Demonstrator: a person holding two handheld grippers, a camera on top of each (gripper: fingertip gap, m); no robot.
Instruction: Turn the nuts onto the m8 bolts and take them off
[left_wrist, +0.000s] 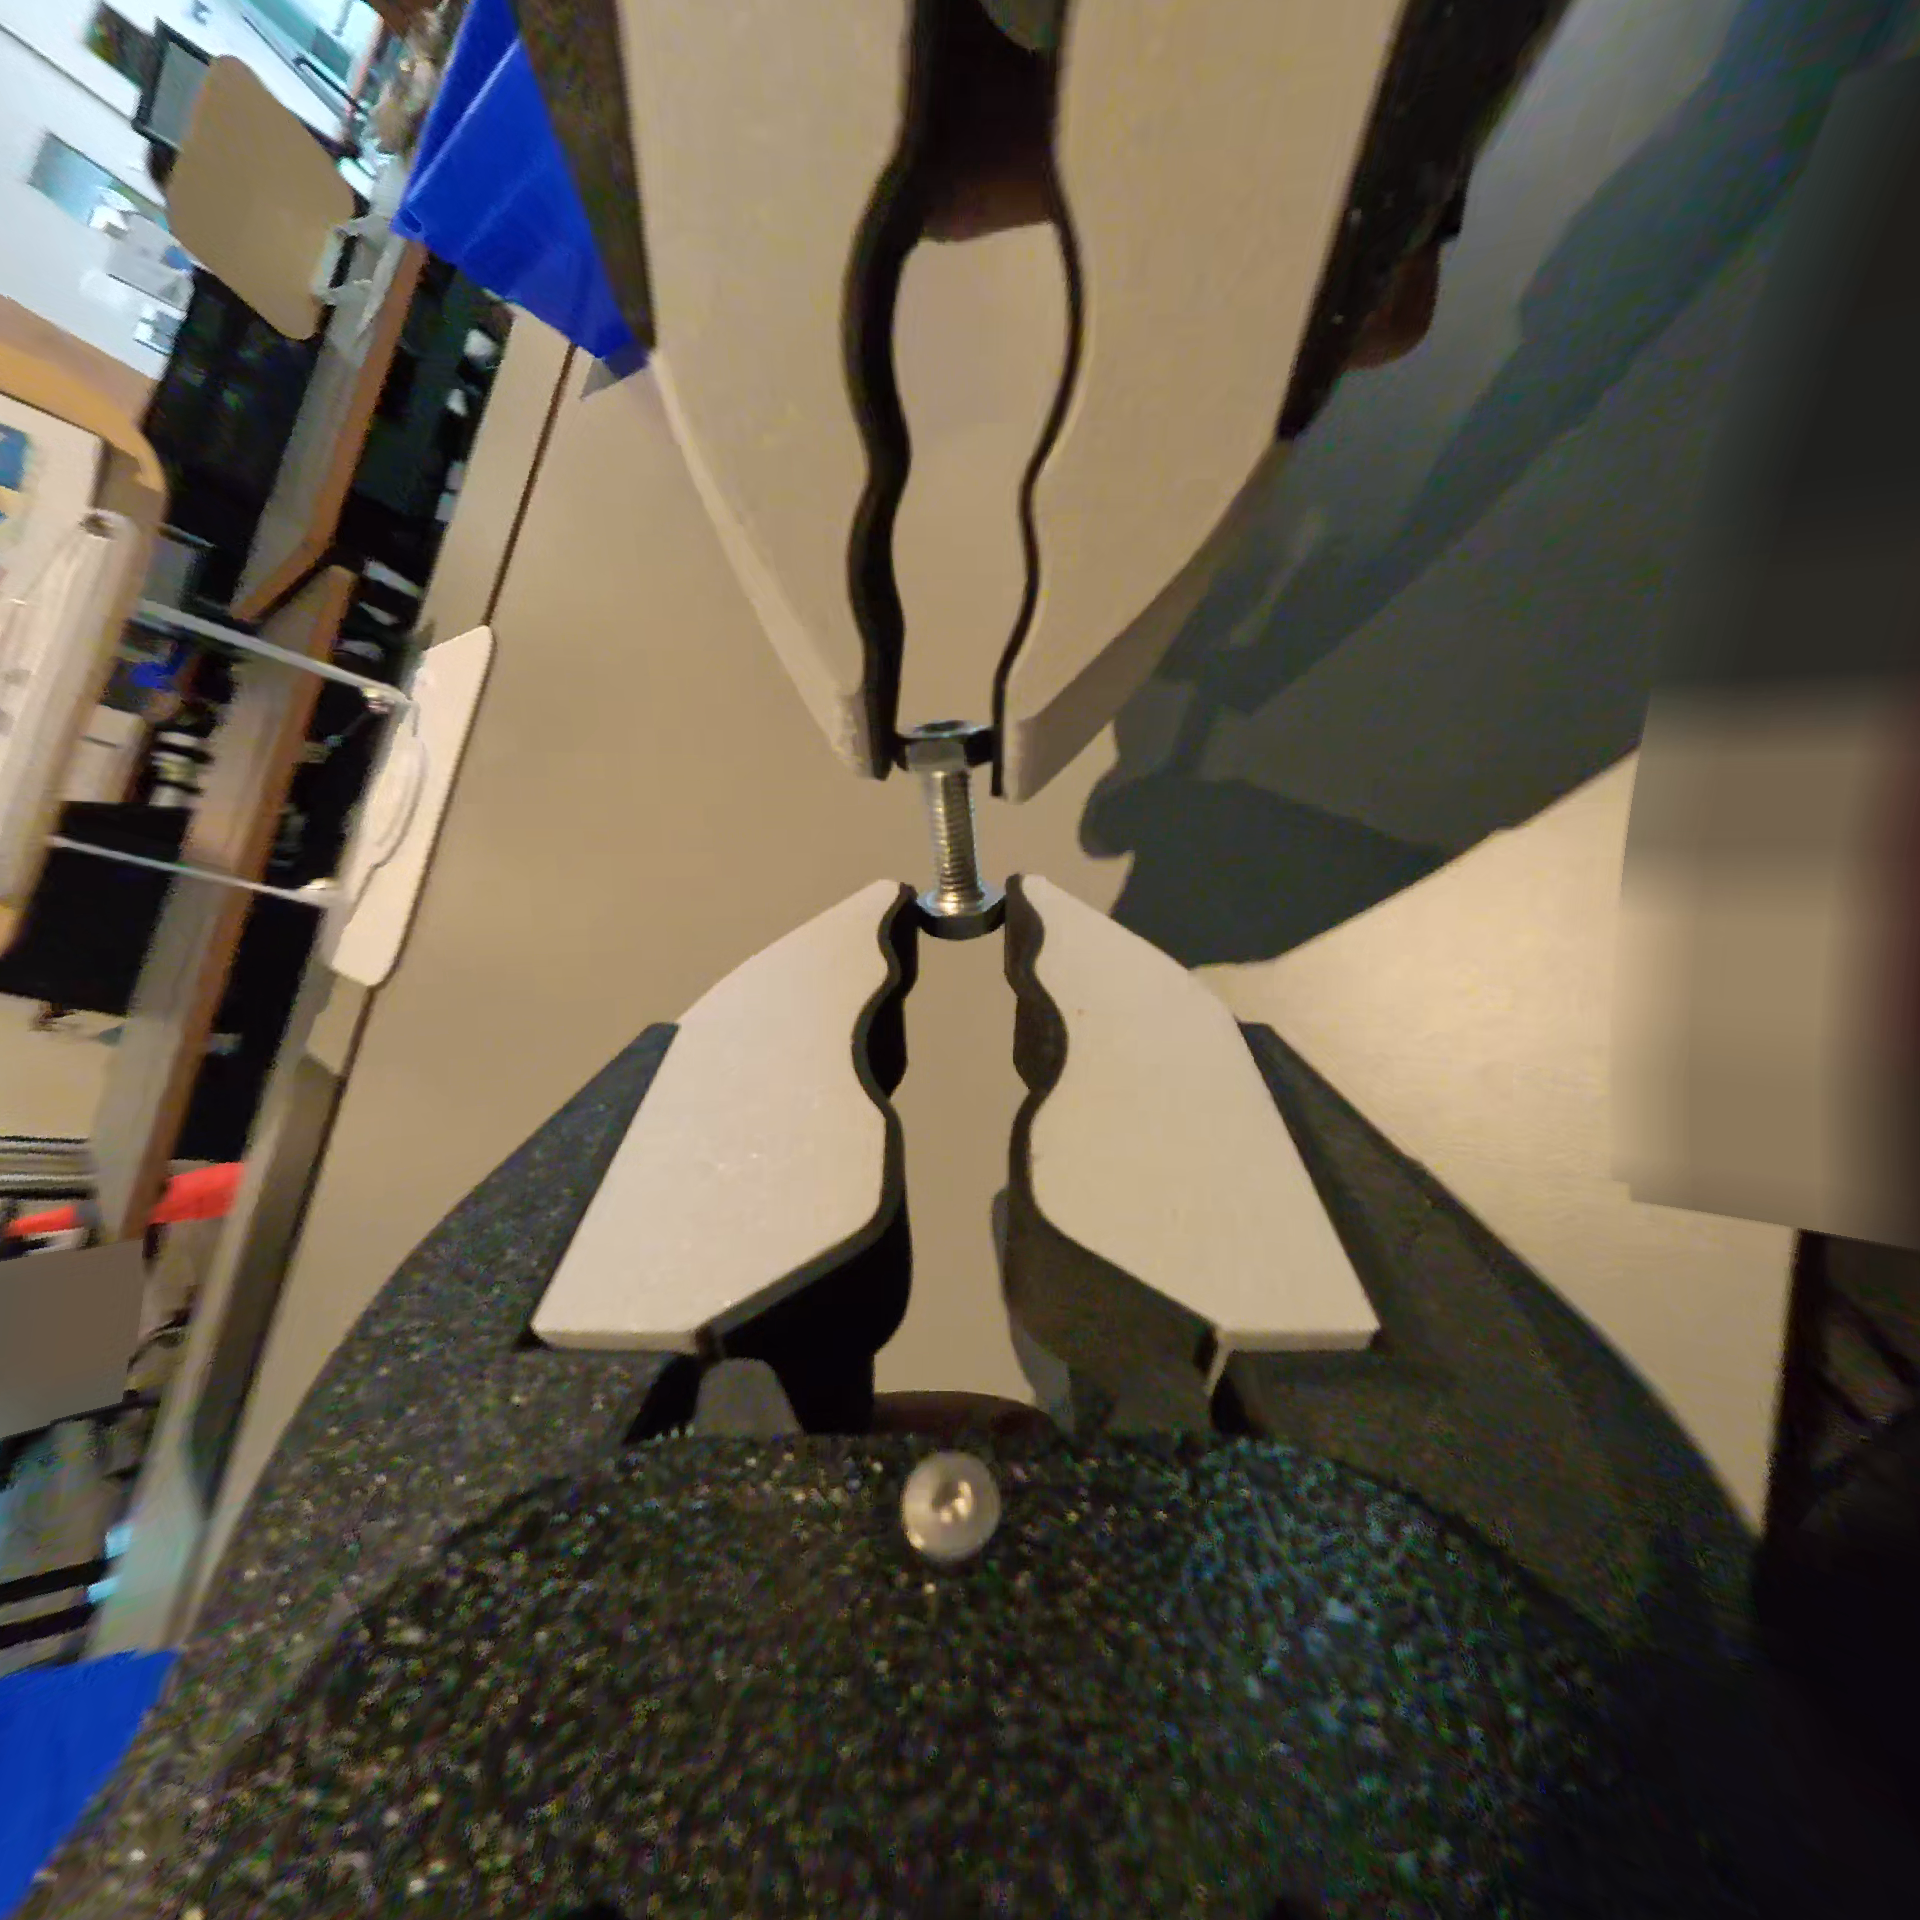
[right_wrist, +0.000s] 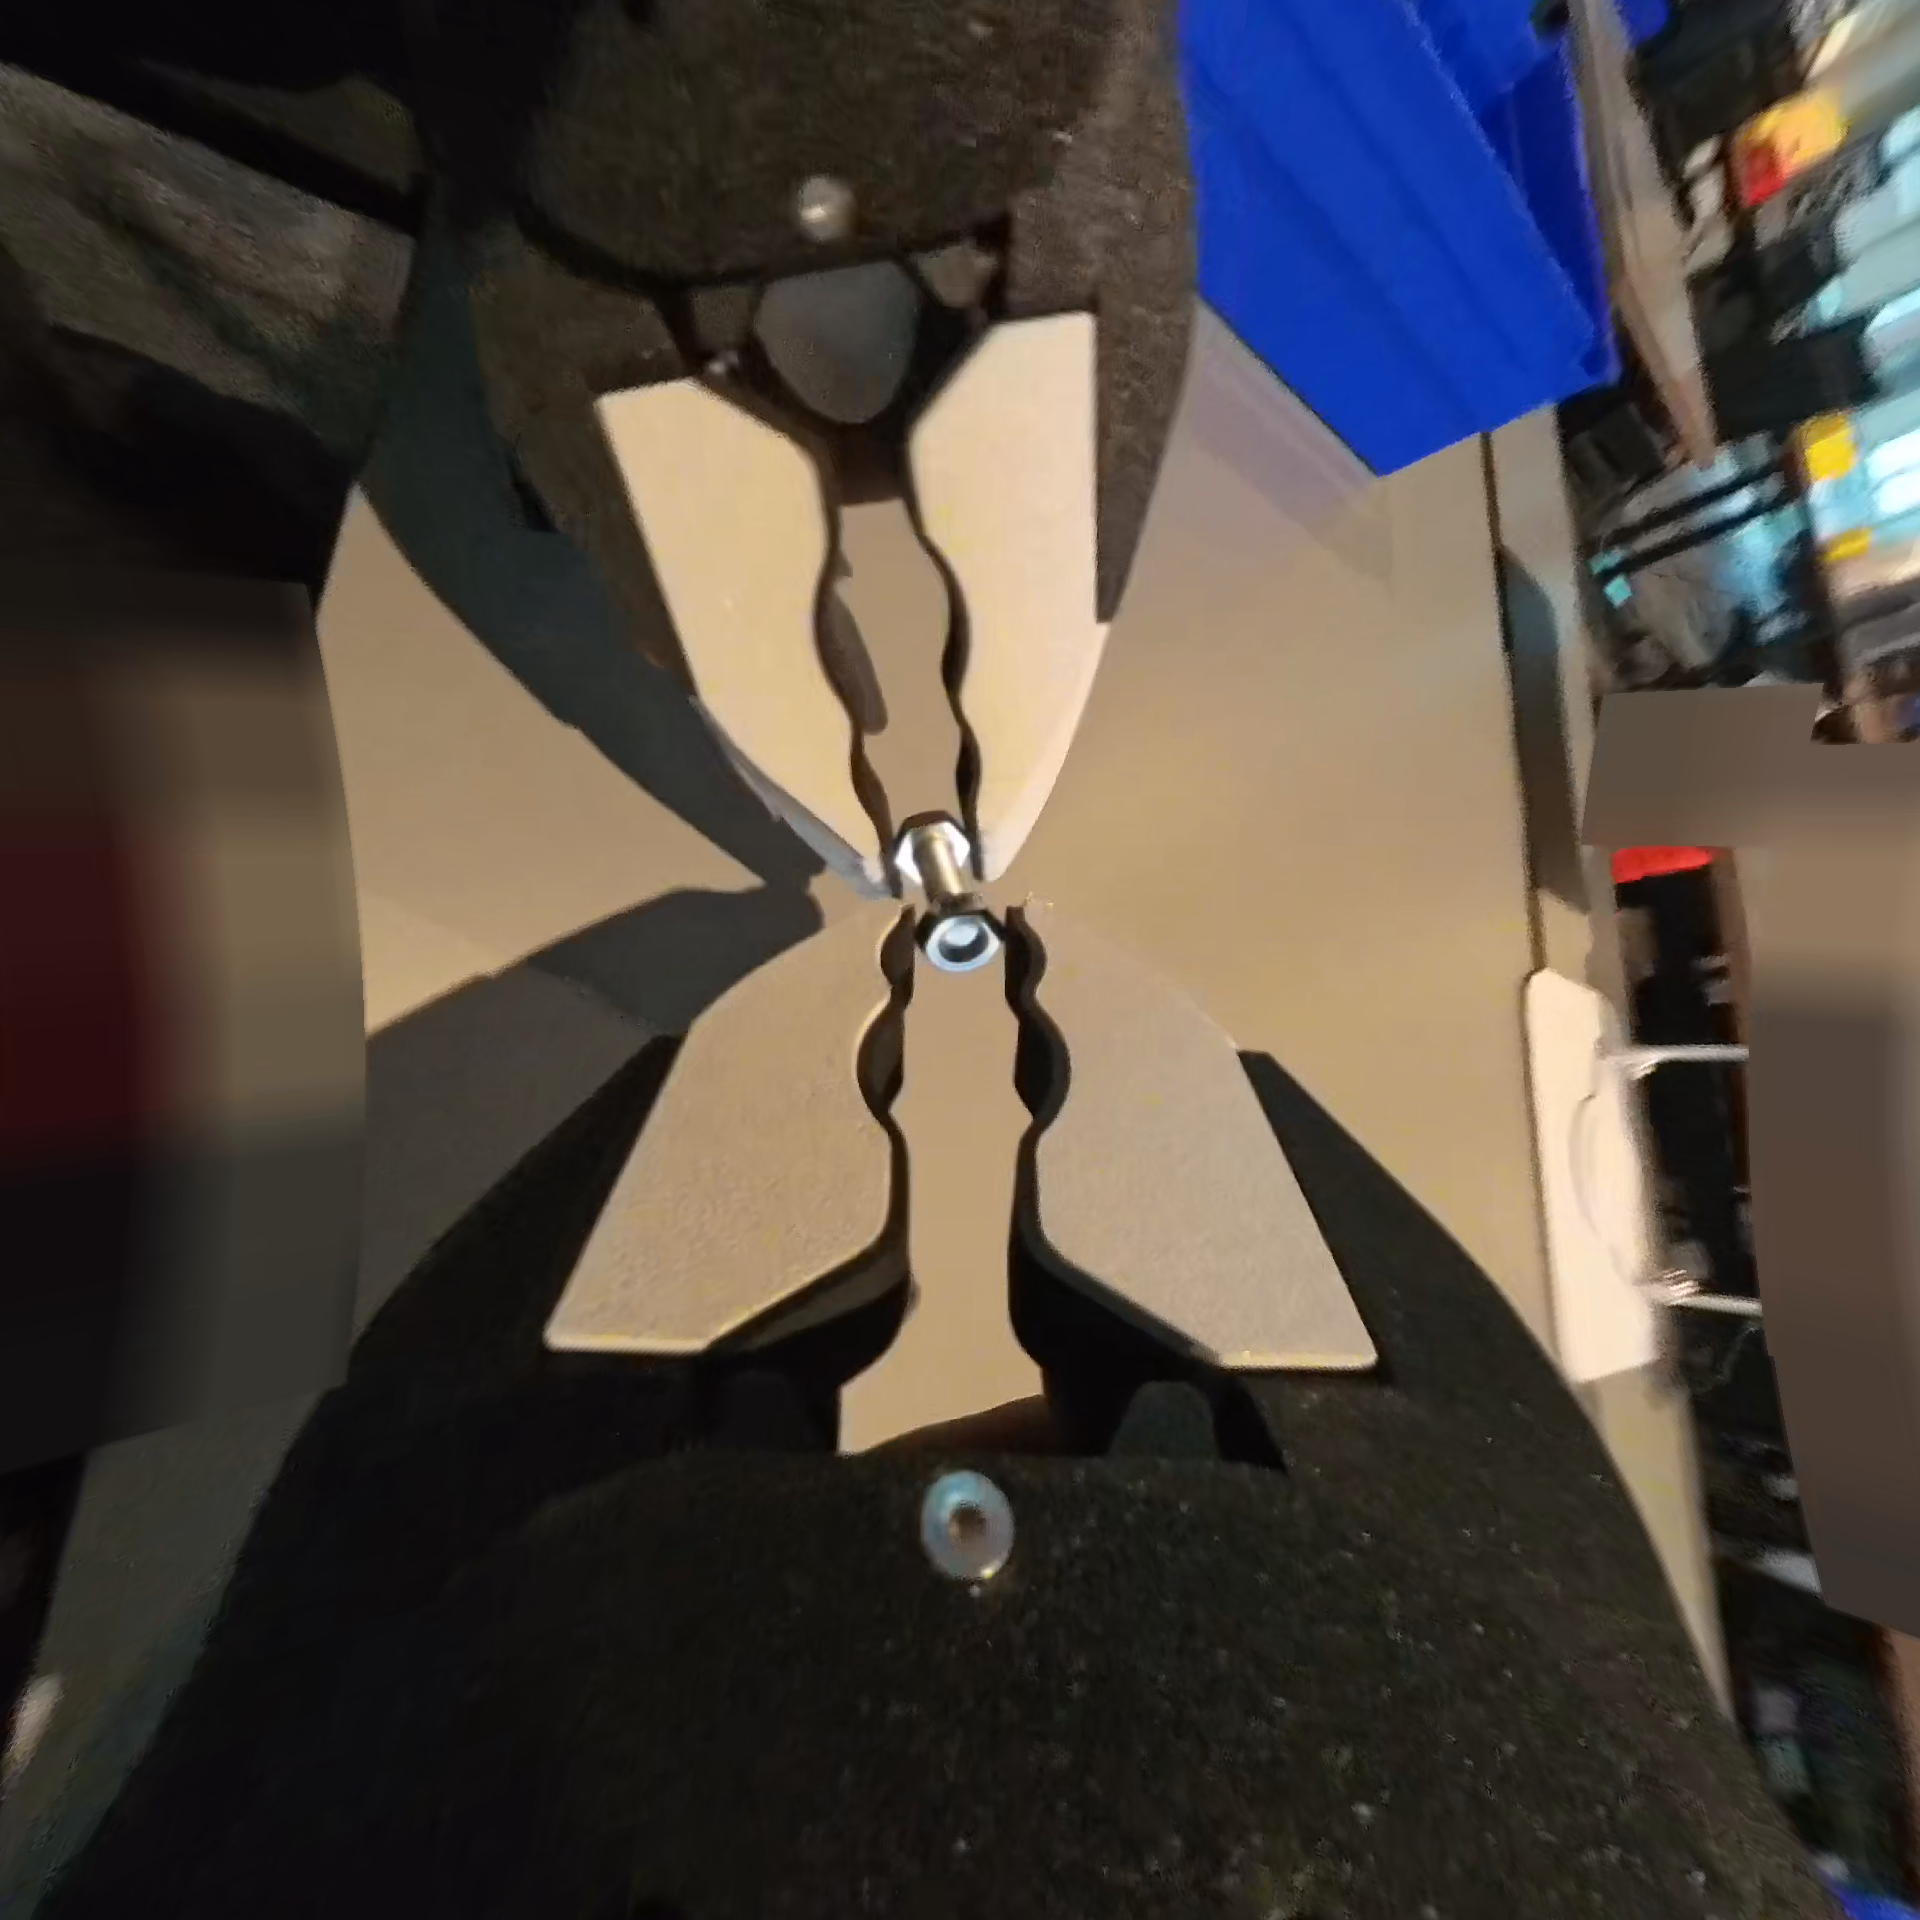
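Note:
A silver M8 bolt (left_wrist: 951, 836) is held in the air between my two grippers, above the beige table (left_wrist: 623, 790). My left gripper (left_wrist: 958, 906) is shut on the bolt's head, and the threaded shaft points away from it. My right gripper (left_wrist: 945, 750) faces it and is shut on a hex nut (left_wrist: 943, 744) at the shaft's tip. In the right wrist view, my right gripper (right_wrist: 961, 938) grips the nut (right_wrist: 958, 943) end-on, and the left gripper (right_wrist: 928, 857) holds the bolt's hex head (right_wrist: 914, 852). Whether the threads are engaged is unclear.
A blue bin (left_wrist: 509, 197) stands on the table behind the grippers and also shows in the right wrist view (right_wrist: 1382, 208). A white clamp plate (left_wrist: 416, 810) sits on the table edge. Cluttered shelves lie beyond the edge. A dark sleeve (left_wrist: 1507, 499) is behind the right gripper. The tips of both grippers are at nearly the same place.

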